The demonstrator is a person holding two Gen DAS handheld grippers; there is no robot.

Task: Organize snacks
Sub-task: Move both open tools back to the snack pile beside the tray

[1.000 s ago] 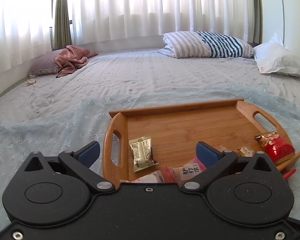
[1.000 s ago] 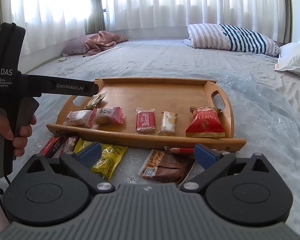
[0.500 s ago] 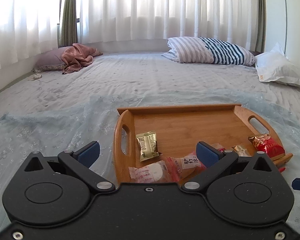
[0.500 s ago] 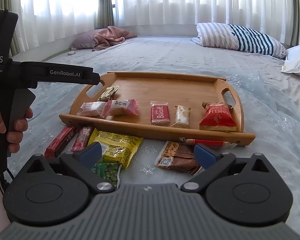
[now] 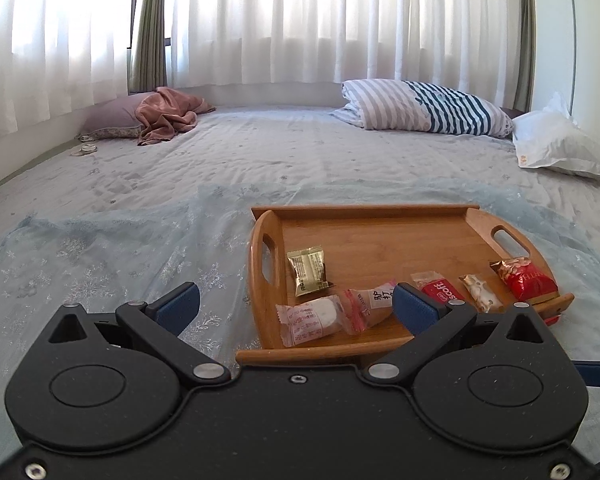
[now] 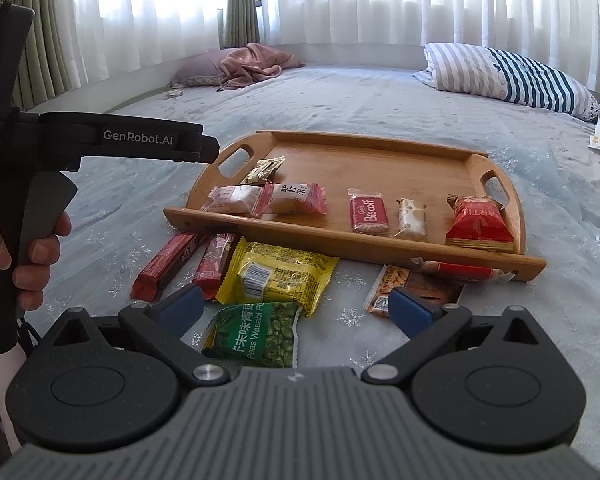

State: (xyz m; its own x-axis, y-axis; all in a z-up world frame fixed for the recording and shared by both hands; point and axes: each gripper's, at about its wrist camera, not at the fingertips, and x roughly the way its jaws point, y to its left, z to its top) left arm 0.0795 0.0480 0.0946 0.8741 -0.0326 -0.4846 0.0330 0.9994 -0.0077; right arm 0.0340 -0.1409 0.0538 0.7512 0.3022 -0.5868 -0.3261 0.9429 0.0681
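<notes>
Both hand-held grippers hang over the bed [image 6: 380,92] with jaws spread wide and nothing between them: the left hand-held gripper [image 5: 296,306] near the tray's [image 5: 380,210] left handle, the right hand-held gripper [image 6: 296,308] above the loose snacks. Six packets lie in the tray, among them a Biscoff [image 6: 368,215] and a red bag [image 6: 478,226]. On the bed in front of the tray lie a yellow packet [image 6: 280,274], a green pea bag [image 6: 256,336], two red bars [image 6: 166,266] and a brown packet [image 6: 412,286].

A striped pillow [image 5: 428,110], a pink blanket [image 5: 168,114] and a white bag [image 5: 560,148] lie before sheer curtains [image 5: 300,20].
</notes>
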